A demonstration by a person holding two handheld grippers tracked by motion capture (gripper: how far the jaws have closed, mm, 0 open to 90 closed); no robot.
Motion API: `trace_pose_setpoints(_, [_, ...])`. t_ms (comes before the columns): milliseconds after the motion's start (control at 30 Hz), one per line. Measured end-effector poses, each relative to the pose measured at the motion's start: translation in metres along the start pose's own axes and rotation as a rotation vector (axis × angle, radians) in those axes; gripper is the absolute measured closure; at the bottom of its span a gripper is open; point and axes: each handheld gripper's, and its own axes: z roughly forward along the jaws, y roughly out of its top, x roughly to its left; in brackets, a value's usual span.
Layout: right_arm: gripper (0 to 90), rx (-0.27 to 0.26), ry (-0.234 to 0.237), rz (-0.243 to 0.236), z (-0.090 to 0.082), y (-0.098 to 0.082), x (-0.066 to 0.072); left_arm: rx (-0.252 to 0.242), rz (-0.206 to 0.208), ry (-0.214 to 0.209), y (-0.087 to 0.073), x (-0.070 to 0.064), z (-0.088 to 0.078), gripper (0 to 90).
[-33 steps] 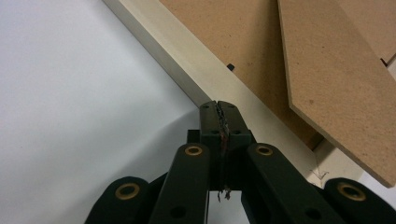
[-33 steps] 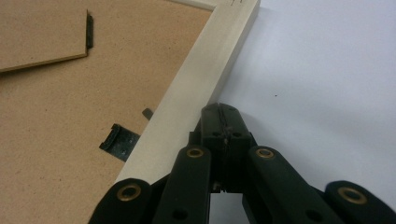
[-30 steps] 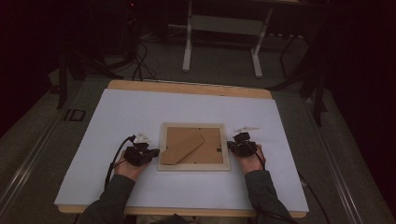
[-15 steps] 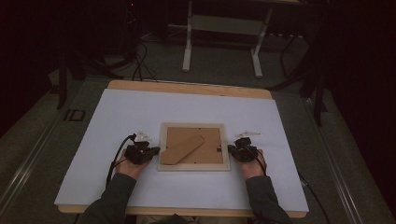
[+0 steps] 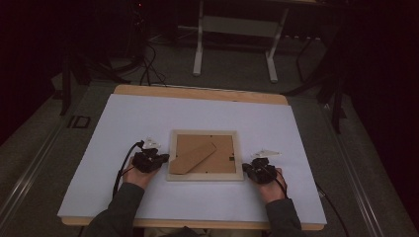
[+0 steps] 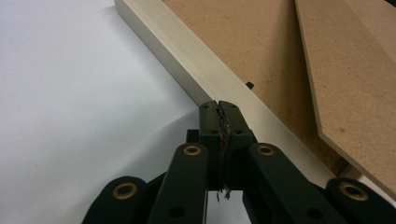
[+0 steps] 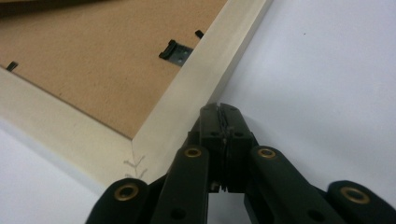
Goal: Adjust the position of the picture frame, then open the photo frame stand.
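A pale wooden picture frame [image 5: 172, 154] lies face down mid-table, its brown backing board [image 5: 223, 148] up with the easel stand [image 5: 193, 158] across it. My left gripper [image 5: 164, 158] is shut, tips against the frame's left rail [image 6: 187, 60]; the stand [image 6: 355, 70] lies beyond. My right gripper [image 5: 245, 169] is at the frame's near right corner, its tips [image 7: 223, 108] touching the rail [image 7: 201, 79]. Its jaws have just been opening slightly, though the pads still look closed with nothing between them. A black turn clip [image 7: 176, 50] sits on the backing.
White paper [image 5: 296, 133] covers the wooden table [image 5: 197, 93]. Beyond the far edge stand a white metal stand [image 5: 200, 44] and floor cables [image 5: 148, 64]. Cables trail from both grippers toward the near table edge.
My right hand has slid along the frame's right side toward the person, from mid-rail to the near right corner. The left hand has stayed put.
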Motion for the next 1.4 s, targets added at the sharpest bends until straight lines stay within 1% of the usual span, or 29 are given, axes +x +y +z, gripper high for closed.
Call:
trace_pose_setpoints(67, [85.0, -0.012, 0.006, 0.011, -0.001, -0.003, -0.002, -0.009, -0.006, 0.001, 0.0, 0.001, -0.003, 85.4])
trace_pose_setpoints(133, [84.4, -0.026, -0.005, 0.023, -0.003, -0.005, -0.002, -0.021, -0.01, -0.001, 0.0, 0.003, -0.006, 84.4])
trace_pose_setpoints(167, [83.4, -0.033, -0.007, 0.022, -0.004, -0.006, -0.002, -0.029, -0.018, -0.005, 0.001, 0.004, -0.009, 83.5])
trace_pose_setpoints(233, [81.5, -0.052, -0.008, 0.011, -0.008, -0.005, -0.001, -0.049, -0.028, -0.002, 0.001, 0.007, -0.015, 81.6])
trace_pose_setpoints(300, [79.9, -0.066, -0.007, 0.01, -0.01, -0.005, -0.001, -0.065, -0.043, 0.002, 0.001, 0.009, -0.02, 80.5])
trace_pose_setpoints(367, [77.1, -0.074, -0.017, -0.001, -0.012, -0.006, -0.001, -0.087, -0.063, -0.001, 0.002, 0.011, -0.025, 78.9])
trace_pose_setpoints(433, [75.0, -0.083, -0.018, -0.001, -0.014, -0.006, -0.002, -0.105, -0.072, -0.005, 0.002, 0.012, -0.03, 77.3])
trace_pose_setpoints(467, [75.0, -0.083, -0.018, -0.001, -0.014, -0.006, -0.002, -0.105, -0.072, -0.005, 0.002, 0.012, -0.03, 76.1])
trace_pose_setpoints(500, [74.2, -0.086, -0.02, 0.001, -0.015, -0.007, -0.003, -0.12, -0.084, -0.009, 0.002, 0.012, -0.035, 76.1])
trace_pose_setpoints(567, [70.5, -0.1, -0.018, -0.002, -0.017, -0.007, -0.004, -0.132, -0.087, -0.013, 0.004, 0.012, -0.039, 72.4])
trace_pose_setpoints(600, [70.0, -0.104, -0.016, -0.004, -0.017, -0.007, -0.004, -0.134, -0.078, -0.011, 0.005, 0.011, -0.041, 70.9])
trace_pose_setpoints(767, [67.2, -0.1, -0.01, -0.003, -0.017, -0.007, -0.006, -0.167, -0.072, -0.032, 0.012, 0.004, -0.049, 64.1])
trace_pose_setpoints(867, [66.1, -0.097, -0.014, -0.011, -0.016, -0.007, -0.005, -0.163, -0.06, -0.044, 0.016, -0.001, -0.052, 61.0])
trace_pose_setpoints(967, [65.3, -0.097, -0.013, -0.014, -0.016, -0.007, -0.005, -0.171, -0.048, -0.053, 0.021, -0.008, -0.054, 59.2])
trace_pose_setpoints(1100, [63.9, -0.097, -0.013, -0.01, -0.017, -0.007, -0.006, -0.17, -0.041, -0.067, 0.026, -0.012, -0.055, 55.7])
trace_pose_setpoints(1133, [63.5, -0.1, -0.01, -0.009, -0.017, -0.007, -0.006, -0.156, -0.034, -0.069, 0.029, -0.016, -0.053, 54.1])
trace_pose_setpoints(1200, [62.9, -0.1, -0.005, -0.012, -0.018, -0.006, -0.005, -0.149, -0.03, -0.075, 0.031, -0.018, -0.05, 52.6])
trace_pose_setpoints(1233, [62.9, -0.1, -0.005, -0.012, -0.018, -0.006, -0.005, -0.149, -0.03, -0.075, 0.031, -0.018, -0.05, 52.3])
trace_pose_setpoints(1267, [62.8, -0.101, -0.004, -0.013, -0.018, -0.006, -0.005, -0.138, -0.034, -0.083, 0.033, -0.021, -0.047, 52.3])
trace_pose_setpoints(1400, [61.1, -0.11, 0.004, -0.011, -0.021, -0.005, -0.005, -0.116, -0.049, -0.095, 0.034, -0.024, -0.044, 47.7])
